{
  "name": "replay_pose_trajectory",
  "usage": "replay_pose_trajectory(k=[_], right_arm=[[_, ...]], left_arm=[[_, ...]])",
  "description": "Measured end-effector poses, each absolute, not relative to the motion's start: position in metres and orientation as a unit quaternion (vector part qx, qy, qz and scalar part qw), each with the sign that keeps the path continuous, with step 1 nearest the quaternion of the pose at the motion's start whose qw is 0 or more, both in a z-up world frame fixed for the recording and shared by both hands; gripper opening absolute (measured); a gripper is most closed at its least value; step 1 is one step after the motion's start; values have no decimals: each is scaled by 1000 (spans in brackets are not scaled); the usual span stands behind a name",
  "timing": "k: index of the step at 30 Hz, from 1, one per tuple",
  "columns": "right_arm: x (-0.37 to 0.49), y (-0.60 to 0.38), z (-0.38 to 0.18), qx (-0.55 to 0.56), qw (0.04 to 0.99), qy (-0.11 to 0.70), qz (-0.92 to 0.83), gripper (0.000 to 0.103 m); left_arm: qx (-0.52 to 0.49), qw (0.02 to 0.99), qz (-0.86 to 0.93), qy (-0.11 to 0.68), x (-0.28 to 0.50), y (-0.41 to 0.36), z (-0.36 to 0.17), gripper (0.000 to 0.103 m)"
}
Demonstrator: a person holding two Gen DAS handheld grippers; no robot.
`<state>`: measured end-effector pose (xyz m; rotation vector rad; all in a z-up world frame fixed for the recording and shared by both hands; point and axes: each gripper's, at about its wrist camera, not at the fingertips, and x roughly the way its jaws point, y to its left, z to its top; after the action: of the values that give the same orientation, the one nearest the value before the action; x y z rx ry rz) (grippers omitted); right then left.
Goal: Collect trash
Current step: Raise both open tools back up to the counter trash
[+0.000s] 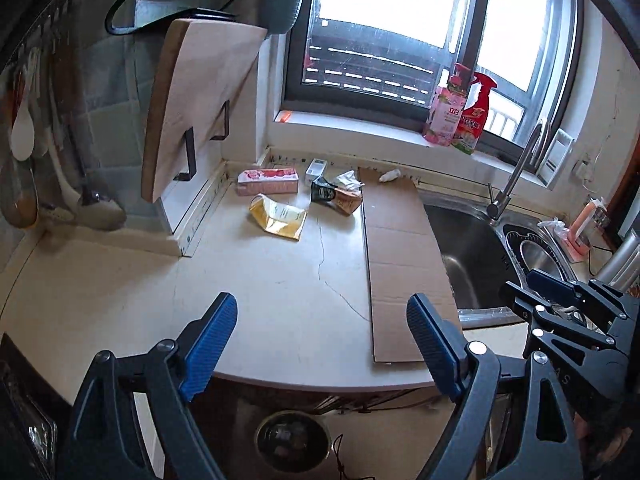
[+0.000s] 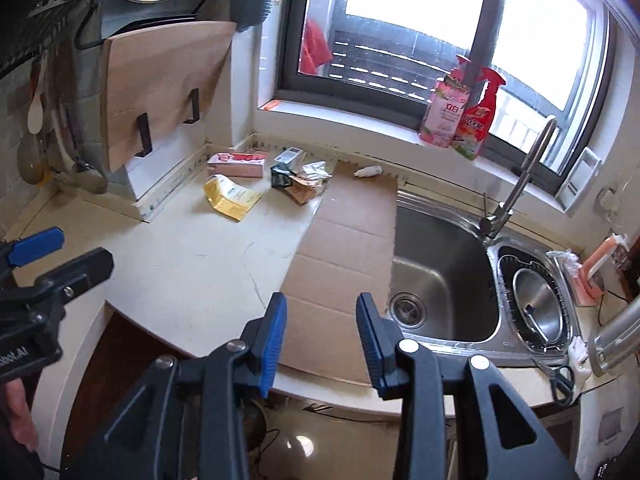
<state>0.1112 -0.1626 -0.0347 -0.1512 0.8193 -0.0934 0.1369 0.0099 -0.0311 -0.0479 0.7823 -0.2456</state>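
- Blue-padded left tongs (image 1: 322,344) stand wide open w/ nothing between the pads, above the near edge of the tabletop (image 1: 260,300).
- Right tongs (image 2: 322,336) are abt half open, also empty, above the cardboard sheet (image 2: 344,240) next to the sink (image 2: 440,272).
- Neither touches any trash; both angle down toward the tabletop from its near edge.
- Trash sits in the far corner under the window, well apart from both tongs: yellow pouch (image 1: 279,217) nearest, pink carton (image 1: 268,182) behind it by the back wall, crumpled wrappers (image 1: 338,192) to the right at the cardboard's far left edge, small white box (image 1: 316,170) at the back.
- Small white tube (image 1: 389,176) lies apart on the far end of the cardboard.
- Key relation: the pile lies ahead and slightly left of the left tongs, further left of the right ones, so the left hand looks nearer.
- Yellow pouch's long axis runs diagonally, far-left to near-right; pink carton's long axis runs along the back wall.
- Judgement: a forward reach w/ the left comes first, probably for the pouch, jaws across its short side.
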Motion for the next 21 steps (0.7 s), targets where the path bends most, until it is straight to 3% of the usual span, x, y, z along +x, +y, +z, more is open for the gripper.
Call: replay_pose_trajectory(k=[11,21], right_arm=[[166,-187,-40,-90,902,417,-63,37],[288,-207,-87,-105,874,473,46,37]], left_arm=[[-15,924,-94,371,201,4,-33,91],[-5,907,-3,421,309,-21,-77,91]])
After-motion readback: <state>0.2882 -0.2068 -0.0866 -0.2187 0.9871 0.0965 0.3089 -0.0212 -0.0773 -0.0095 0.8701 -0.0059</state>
